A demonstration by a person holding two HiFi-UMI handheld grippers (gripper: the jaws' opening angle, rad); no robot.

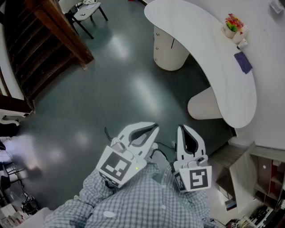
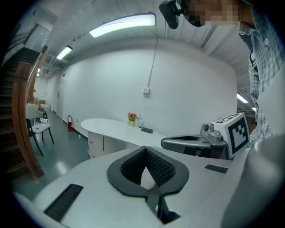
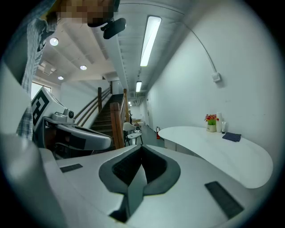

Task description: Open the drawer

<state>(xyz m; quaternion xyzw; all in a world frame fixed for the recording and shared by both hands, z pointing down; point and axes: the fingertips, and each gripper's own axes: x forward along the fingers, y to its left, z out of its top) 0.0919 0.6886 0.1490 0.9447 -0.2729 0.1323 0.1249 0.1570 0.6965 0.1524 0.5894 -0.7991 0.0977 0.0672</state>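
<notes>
Nearest, checked sleeves (image 1: 147,196) carry both grippers side by side over the dark floor (image 1: 111,89), well short of the white curved desk (image 1: 200,40). The left gripper (image 1: 155,127) has its jaws together with nothing between them. The right gripper (image 1: 181,128), the closer of the two to the desk, is likewise closed and empty. The drawer (image 1: 158,42) sits in the rounded cabinet (image 1: 171,55) under the desk's far end, pushed in, well apart from both grippers. On the desk's wall side stands a flower pot (image 1: 231,27), with a flat dark blue item (image 1: 243,62) near it. Across the floor from the desk are a chair (image 1: 87,13) and a wooden staircase (image 1: 44,44).
</notes>
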